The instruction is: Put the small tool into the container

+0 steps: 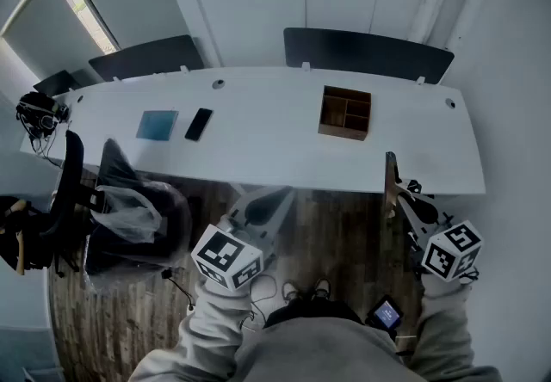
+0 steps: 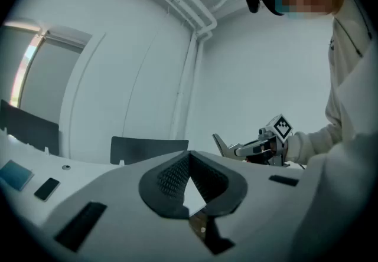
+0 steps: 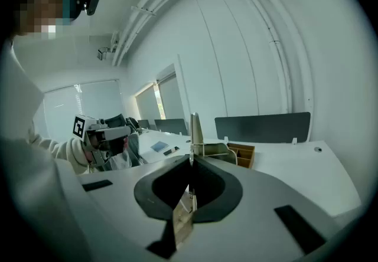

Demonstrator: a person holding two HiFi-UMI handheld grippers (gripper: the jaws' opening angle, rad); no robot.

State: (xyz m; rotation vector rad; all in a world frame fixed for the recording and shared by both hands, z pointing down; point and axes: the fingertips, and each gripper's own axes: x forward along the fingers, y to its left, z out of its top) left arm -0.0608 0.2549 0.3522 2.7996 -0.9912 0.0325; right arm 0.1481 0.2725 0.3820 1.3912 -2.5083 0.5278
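A long white table (image 1: 258, 152) spans the room, dark chairs (image 1: 366, 53) behind it. A wooden container (image 1: 345, 112) with compartments stands on it toward the right; a blue pad (image 1: 157, 125) and a phone (image 1: 199, 124) lie well to its left. The left gripper (image 2: 189, 154) hangs off the near edge, jaws clenched on nothing. The right gripper (image 3: 190, 160) pinches the small tool (image 3: 194, 128), a thin upright strip, held near the table's edge, apart from the container.
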